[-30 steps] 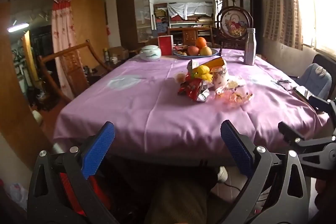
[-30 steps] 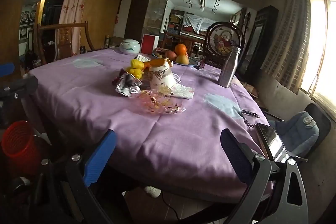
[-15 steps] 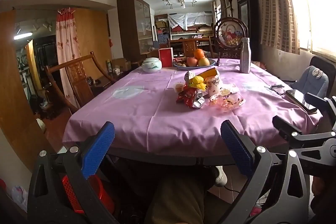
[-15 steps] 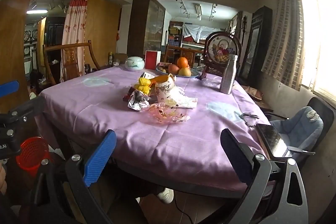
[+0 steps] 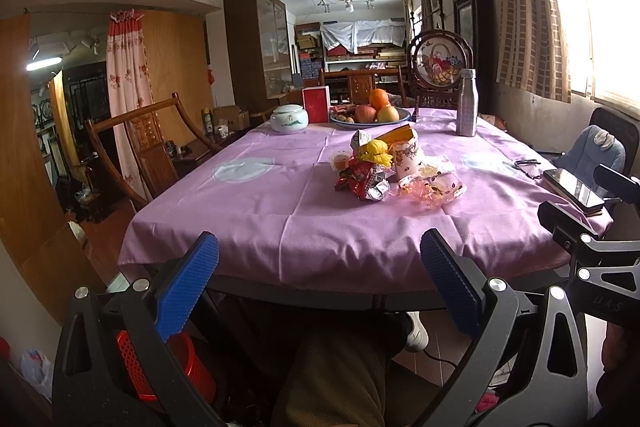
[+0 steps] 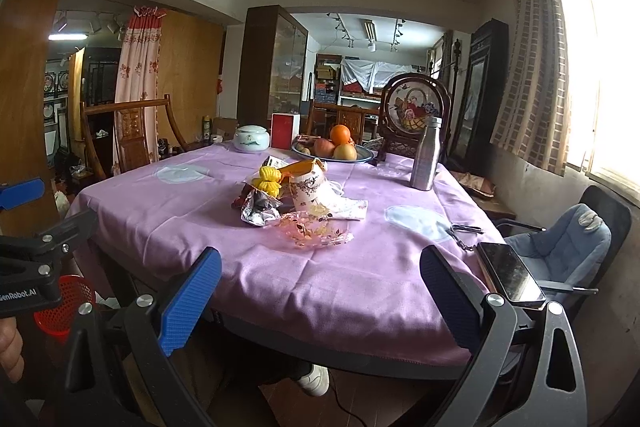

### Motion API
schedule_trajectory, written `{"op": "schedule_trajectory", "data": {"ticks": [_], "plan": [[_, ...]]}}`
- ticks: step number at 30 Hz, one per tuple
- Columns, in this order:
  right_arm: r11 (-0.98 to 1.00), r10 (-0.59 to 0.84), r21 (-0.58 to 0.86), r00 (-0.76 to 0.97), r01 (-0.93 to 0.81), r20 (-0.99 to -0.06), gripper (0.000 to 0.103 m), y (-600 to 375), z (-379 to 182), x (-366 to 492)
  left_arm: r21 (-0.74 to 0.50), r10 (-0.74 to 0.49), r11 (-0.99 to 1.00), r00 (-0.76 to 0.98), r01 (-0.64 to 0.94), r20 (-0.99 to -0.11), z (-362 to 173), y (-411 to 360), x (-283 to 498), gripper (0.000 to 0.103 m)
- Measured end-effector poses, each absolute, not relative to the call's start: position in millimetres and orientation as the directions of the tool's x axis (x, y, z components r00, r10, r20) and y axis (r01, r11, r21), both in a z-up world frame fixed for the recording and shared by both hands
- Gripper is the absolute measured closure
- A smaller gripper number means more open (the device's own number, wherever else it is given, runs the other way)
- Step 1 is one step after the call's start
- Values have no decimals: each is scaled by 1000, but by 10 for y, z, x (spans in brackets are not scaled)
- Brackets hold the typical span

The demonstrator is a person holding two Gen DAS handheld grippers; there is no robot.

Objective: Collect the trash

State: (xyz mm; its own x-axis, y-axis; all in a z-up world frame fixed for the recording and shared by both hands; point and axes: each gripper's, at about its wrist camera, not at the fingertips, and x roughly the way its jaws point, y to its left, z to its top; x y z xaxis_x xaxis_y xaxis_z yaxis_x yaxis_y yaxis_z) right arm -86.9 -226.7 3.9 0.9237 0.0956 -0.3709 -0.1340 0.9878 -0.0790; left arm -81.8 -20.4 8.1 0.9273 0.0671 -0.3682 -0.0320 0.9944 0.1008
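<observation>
a: how far along am i with the trash?

b: not started, by my reading. my left gripper (image 5: 320, 279) hangs below the near edge of the table (image 5: 280, 227), blue ribbed pads spread wide, nothing between them. my right gripper (image 6: 320, 295) is the same: jaws apart, empty, low at the table's near corner.

a: and the trash itself?

b: all still heaped mid-table on the purple cloth, well apart from both grippers. a crinkled foil wrapper (image 5: 366, 183), red outside and silver inside, lies at the front of the pile. just beside it a clear pinkish plastic tray (image 6: 310, 229) holds crumbs, thin and glossy. behind them stand a flowered paper cup (image 6: 306, 193), a knotted yellow lump (image 5: 376, 151) i judge to be peel or a bag, and an orange carton flap (image 6: 302, 167). a small plastic cup (image 5: 340, 161) sits at the left of the pile.

a: where does it go?

b: likely the red mesh bin (image 6: 64, 301) on the floor by the table's left corner, a perforated plastic basket. nothing in it that i can make out.

a: anything to leave alone?

b: the phone (image 6: 510, 277) at the right edge, the steel bottle (image 6: 426, 155), the fruit plate (image 5: 370, 115). the foil should crush easily; the tray may spill crumbs if tilted.
</observation>
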Motion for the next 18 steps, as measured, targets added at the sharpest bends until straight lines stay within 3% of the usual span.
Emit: {"op": "schedule_trajectory", "data": {"ticks": [18], "plan": [[986, 87, -105, 934, -131, -345, 6, -2218, 150, -1036, 87, 64, 996, 931, -35, -359, 195, -195, -996, 6]]}}
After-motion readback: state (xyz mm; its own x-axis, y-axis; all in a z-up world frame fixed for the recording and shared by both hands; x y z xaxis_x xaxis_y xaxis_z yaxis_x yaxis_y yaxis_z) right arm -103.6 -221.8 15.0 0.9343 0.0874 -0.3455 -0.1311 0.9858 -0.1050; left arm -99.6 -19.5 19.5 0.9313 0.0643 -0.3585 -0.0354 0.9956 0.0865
